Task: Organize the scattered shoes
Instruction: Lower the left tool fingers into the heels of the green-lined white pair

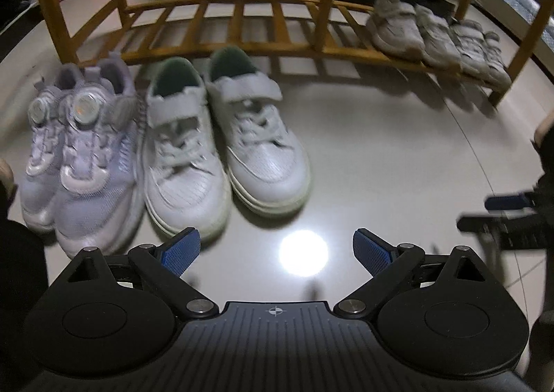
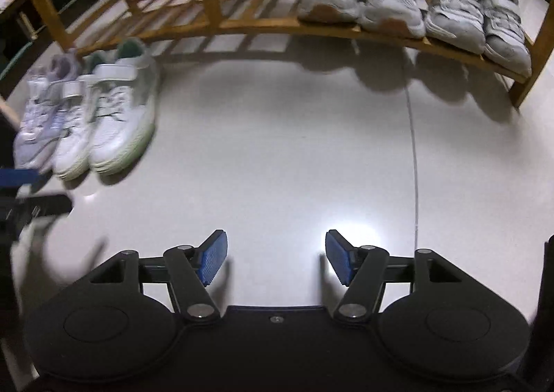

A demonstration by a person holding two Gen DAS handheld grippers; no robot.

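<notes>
Shoes in two groups. Lavender pair [image 1: 79, 163] and white pair [image 1: 225, 146] on floor [image 1: 381, 156], side by side, toes toward cameras, heels toward wooden rack [image 1: 242, 25]. Inner shoes of the two pairs touching or nearly so. Two grey pairs [image 2: 412, 4] on lowest rack shelf, right end, toes out, packed flank to flank. Rest of that shelf bare slats.

Left gripper [image 1: 277, 250] low over floor, jaws spread wide, nothing between blue pads; white pair just ahead and to its left. Right gripper [image 2: 276, 260] likewise spread and empty, over bare tile between floor shoes and racked shoes, near neither.

Arrangement fits two readings: floor pairs lined up neatly as a finished row in front of rack, or staged for lifting onto bare slats beside grey pairs. Not settled by these views. Heels-to-rack alignment probably deliberate either way: pairs matched, easy to pinch at heel collar or side wall.

Materials: lavender pair in mesh with glossy overlays and round dial closures on tongues, rounded bulky soles. White pair smooth, faintly grid-stitched leather look, laces plus one hook-and-loop strap, green lining, flat pale cupsole. Grey pairs soft, fuzzy-looking, strap closures, tan edge to soles on left pair. Rack of yellowish bamboo or wood slats, upright posts. Floor glossy pale tile, lamp glare, one thin joint line. Gripper pads ribbed blue, arms matte black. Views motion-blurred.
</notes>
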